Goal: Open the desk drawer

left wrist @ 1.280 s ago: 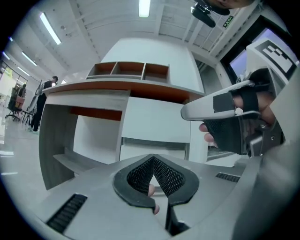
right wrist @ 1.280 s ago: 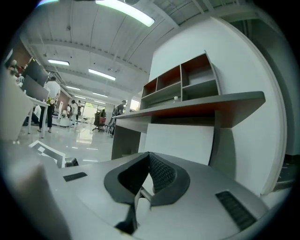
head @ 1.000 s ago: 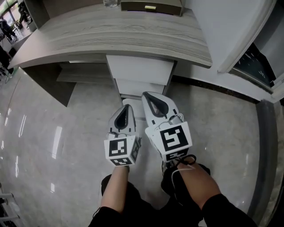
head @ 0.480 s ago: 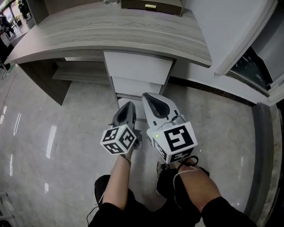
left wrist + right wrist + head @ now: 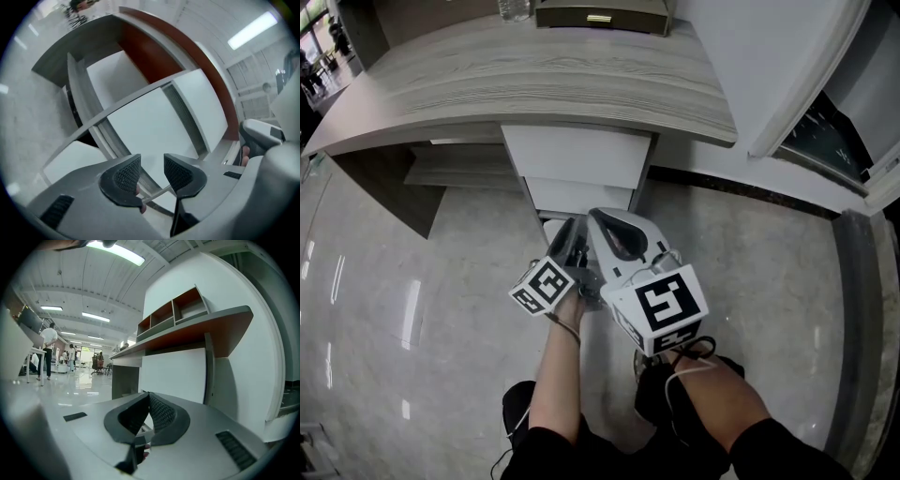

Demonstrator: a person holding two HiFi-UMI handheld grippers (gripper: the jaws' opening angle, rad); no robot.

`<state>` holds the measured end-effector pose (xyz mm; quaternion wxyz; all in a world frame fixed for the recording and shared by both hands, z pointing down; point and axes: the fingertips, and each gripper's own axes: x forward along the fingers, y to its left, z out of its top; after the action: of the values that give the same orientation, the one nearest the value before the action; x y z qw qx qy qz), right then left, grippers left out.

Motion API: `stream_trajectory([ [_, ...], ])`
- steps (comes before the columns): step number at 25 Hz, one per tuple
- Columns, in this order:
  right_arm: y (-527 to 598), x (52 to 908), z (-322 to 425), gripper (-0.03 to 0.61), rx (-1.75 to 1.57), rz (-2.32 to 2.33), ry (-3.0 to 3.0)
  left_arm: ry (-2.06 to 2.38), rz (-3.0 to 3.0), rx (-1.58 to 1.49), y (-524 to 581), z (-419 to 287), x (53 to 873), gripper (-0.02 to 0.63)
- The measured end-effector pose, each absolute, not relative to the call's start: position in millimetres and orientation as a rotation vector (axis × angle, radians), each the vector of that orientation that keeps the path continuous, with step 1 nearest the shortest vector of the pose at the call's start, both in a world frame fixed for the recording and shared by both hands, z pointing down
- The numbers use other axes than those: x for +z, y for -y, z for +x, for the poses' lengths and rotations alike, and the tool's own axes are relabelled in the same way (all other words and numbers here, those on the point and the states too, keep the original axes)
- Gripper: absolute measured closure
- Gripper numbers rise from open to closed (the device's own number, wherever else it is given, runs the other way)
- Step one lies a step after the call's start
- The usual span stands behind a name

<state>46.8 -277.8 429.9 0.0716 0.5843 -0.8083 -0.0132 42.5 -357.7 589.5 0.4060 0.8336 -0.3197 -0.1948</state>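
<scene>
Glossy pale floor (image 5: 394, 281) fills most of the head view. A white wall (image 5: 769, 56) stands at the right. Against it is the table (image 5: 534, 75), with a curved wood-grain top. Under the table's right end, just beside the wall, hang the white drawers (image 5: 577, 155), stacked one above the other. Whether any of them is pulled out cannot be told.

Both grippers are held low in front of the bottom of the stack, close together and pointing at it. The right gripper (image 5: 598, 217) is the nearer to the wall, with its marker cube facing up. Its fingers (image 5: 161, 413) are clenched together with nothing between them, and beyond them stands a plain white front.

The left gripper (image 5: 569, 227) lies just beside it, rolled onto its side so that its cube tilts toward the floor. Its fingers (image 5: 123, 174) have just been opening and now stand released, well apart. Through the gap show a white drawer front and the grey seam along its edge, but neither pad presses on anything.

A dark box (image 5: 600, 13) sits at the far edge of the table top.
</scene>
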Motion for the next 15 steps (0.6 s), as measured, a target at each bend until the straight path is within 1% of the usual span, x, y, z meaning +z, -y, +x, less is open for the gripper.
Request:
stream_trajectory([
  [2, 278.8, 428.5, 43.9, 0.572, -0.071, 1.737, 2.430, 0.740, 2.013, -0.558, 363.4, 43.7, 596.6, 0.462],
  [7, 282.5, 430.6, 44.5, 0.572, -0.088, 1.721, 2.431, 0.705, 1.902, -0.658, 378.9, 33.3, 610.6, 0.460],
  [13, 287.4, 432.2, 38.7, 0.572, -0.081, 1.692, 2.451, 0.554, 1.838, -0.769, 385.7, 52.8, 596.9, 0.456],
  [15, 288.3, 432.2, 38.5, 0.572, -0.080, 1.689, 2.457, 0.523, 1.812, -0.797, 386.2, 53.4, 600.8, 0.433],
])
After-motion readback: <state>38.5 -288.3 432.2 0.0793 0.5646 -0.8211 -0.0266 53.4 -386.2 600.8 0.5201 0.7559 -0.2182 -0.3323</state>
